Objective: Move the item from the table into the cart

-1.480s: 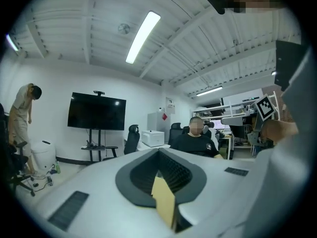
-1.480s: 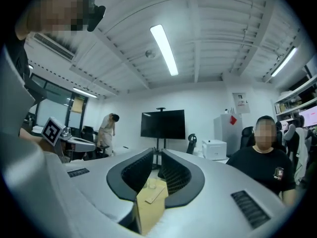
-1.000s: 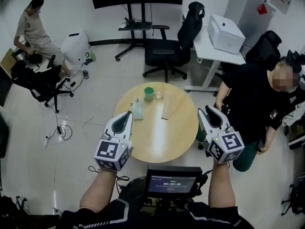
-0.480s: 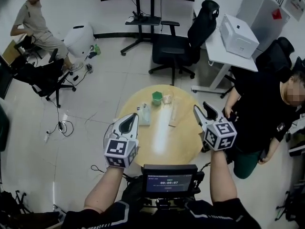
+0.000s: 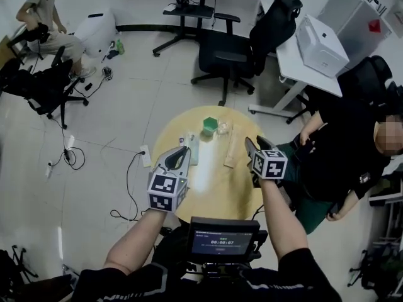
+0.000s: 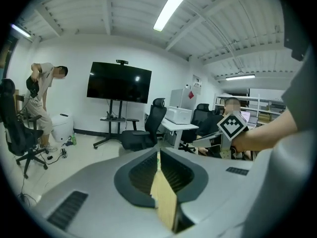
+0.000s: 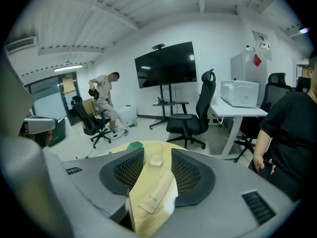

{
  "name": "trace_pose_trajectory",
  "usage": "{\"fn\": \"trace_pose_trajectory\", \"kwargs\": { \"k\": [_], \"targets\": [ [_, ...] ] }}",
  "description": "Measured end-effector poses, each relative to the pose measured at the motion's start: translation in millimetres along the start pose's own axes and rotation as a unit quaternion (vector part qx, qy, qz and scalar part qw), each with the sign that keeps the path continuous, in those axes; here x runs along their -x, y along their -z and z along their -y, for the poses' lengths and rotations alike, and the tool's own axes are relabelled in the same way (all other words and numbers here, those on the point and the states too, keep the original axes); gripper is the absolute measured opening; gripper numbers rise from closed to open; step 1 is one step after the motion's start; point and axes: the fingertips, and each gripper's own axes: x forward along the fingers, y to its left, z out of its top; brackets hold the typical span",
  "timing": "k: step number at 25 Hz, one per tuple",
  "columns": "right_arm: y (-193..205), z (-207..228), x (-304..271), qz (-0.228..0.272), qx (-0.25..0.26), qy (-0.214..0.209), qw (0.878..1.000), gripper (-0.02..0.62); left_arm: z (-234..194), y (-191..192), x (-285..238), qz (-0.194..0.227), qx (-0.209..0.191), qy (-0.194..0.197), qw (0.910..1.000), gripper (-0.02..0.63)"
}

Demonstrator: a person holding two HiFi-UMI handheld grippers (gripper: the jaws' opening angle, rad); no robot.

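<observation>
The right hand-held gripper (image 5: 254, 145), jaws just opened wider and empty, hovers at the desk's (image 5: 214, 194) right edge and should straddle the strip (image 5: 233, 153) squarely before squeezing, while the left hand-held gripper (image 5: 181, 155) is closed, empty.

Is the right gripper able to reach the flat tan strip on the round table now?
Probably yes. The right gripper points at the tan strip, which lies flat on the table straight ahead; its jaws, just opened wider, hold nothing, and nothing stands between.

Black office chair (image 5: 228, 56) stands near white desk (image 5: 286, 54).
</observation>
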Motion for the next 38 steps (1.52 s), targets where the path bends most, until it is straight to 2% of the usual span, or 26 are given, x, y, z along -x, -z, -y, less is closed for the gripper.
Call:
{"fn": "trace_pose_trajectory", "kwargs": {
  "k": [3, 9, 10, 11, 18, 29, 34, 37, 38],
  "targets": [
    [18, 15, -36, -0.025, -0.017, 0.002, 1.0, 0.178, -4, 14, -32, -0.025, 0.012, -0.003, 0.9996, 0.031],
    [56, 36, -100, -0.094, -0.019, -0.008, 0.995, 0.18, -6, 41, -88, -0.057, 0.028, -0.001, 0.998, 0.031],
    [62, 38, -111, -0.106, -0.025, -0.011, 0.994, 0.229, -8, 44, -97, -0.062, 0.03, 0.001, 0.9976, 0.031],
    [69, 40, -120, -0.118, -0.031, -0.013, 0.992, 0.247, -8, 47, -104, -0.067, 0.033, 0.003, 0.9972, 0.031],
    [102, 55, -170, -0.167, -0.048, -0.007, 0.985, 0.247, -14, 68, -149, -0.087, 0.043, 0.003, 0.9953, 0.031],
    [137, 63, -210, -0.224, -0.036, -0.002, 0.974, 0.247, -16, 101, -199, -0.125, 0.05, 0.006, 0.9908, 0.029],
    [148, 61, -220, -0.249, -0.028, 0.011, 0.968, 0.247, -15, 106, -207, -0.126, 0.046, 0.011, 0.9909, 0.029],
    [147, 50, -222, -0.251, -0.028, 0.002, 0.968, 0.245, -15, 108, -206, -0.13, 0.049, 0.012, 0.9902, 0.029],
    [146, 48, -222, -0.252, -0.024, 0.003, 0.967, 0.226, -15, 108, -205, -0.131, 0.05, 0.012, 0.9901, 0.029]
  ]
}}
